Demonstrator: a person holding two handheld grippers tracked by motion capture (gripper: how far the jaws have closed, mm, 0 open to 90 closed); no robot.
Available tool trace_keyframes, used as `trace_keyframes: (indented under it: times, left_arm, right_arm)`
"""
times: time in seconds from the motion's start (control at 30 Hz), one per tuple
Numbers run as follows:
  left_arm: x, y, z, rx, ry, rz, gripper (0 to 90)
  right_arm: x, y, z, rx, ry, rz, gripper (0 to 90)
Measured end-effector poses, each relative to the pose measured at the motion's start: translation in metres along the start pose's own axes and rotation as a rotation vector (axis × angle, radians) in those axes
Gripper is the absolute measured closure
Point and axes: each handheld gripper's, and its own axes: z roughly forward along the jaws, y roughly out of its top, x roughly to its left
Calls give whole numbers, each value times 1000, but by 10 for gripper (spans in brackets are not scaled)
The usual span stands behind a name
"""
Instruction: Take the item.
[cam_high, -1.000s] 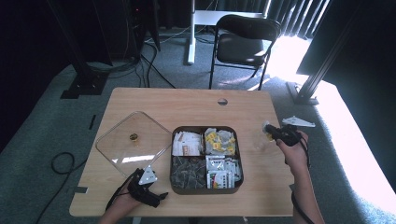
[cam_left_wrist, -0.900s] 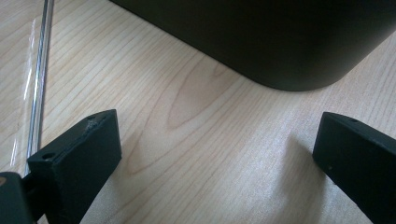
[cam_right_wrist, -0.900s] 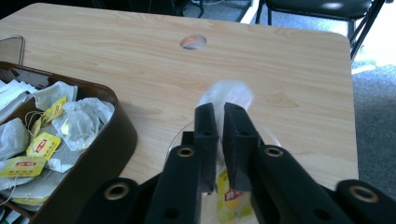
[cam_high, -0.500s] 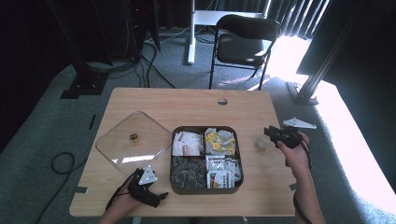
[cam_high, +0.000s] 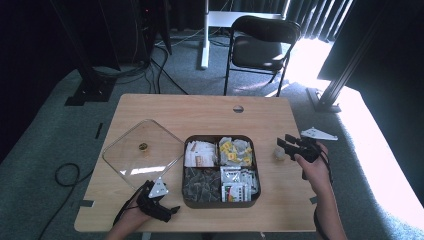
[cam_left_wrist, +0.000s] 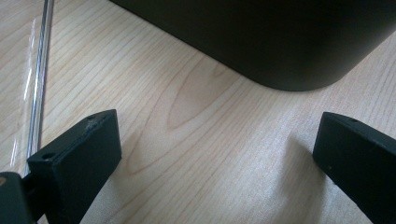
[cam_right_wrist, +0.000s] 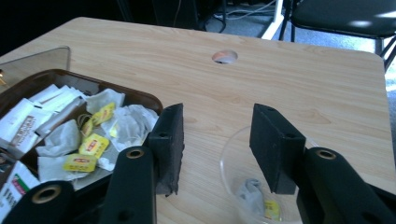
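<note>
Cup (cam_right_wrist: 261, 186): clear, upright on the bench (cam_high: 210, 112), mouth up, just right of the tray (cam_high: 220, 205); round, so no long axis shows.
Tea bag (cam_right_wrist: 254, 198): crumpled in the bottom of the cup, a yellow tag beside it.
Right hand-held gripper (cam_right_wrist: 217, 147): jaws have just been opening and stand spread over the cup's near rim, pads clear of it; pointed toward the tray.
Left hand-held gripper (cam_left_wrist: 210, 154): jaws spread wide, bare bench between them, low at the tray's near left corner.
Lid (cam_high: 142, 152): clear, flat, left of the tray.
High view: the cup is a pale blob (cam_high: 279, 154); the right gripper view shows its contents.
</note>
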Motion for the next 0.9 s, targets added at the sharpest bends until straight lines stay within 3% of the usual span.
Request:
trace_keyframes:
  times: [0.2,0.5,0.7,0.9]
  left_arm:
    - [0,0,0,0,0,0,13]
    - [0,0,0,0,0,1,13]
    - [0,0,0,-1,0,0,13]
    - [0,0,0,0,0,0,13]
  right_arm:
    - [7,-3,-5,-27,40,9,473]
    - [19,-11,-11,-18,110,-29,369]
    - [27,-21,-15,-32,132,-40,241]
    - [38,-31,-18,-22,153,-72,195]
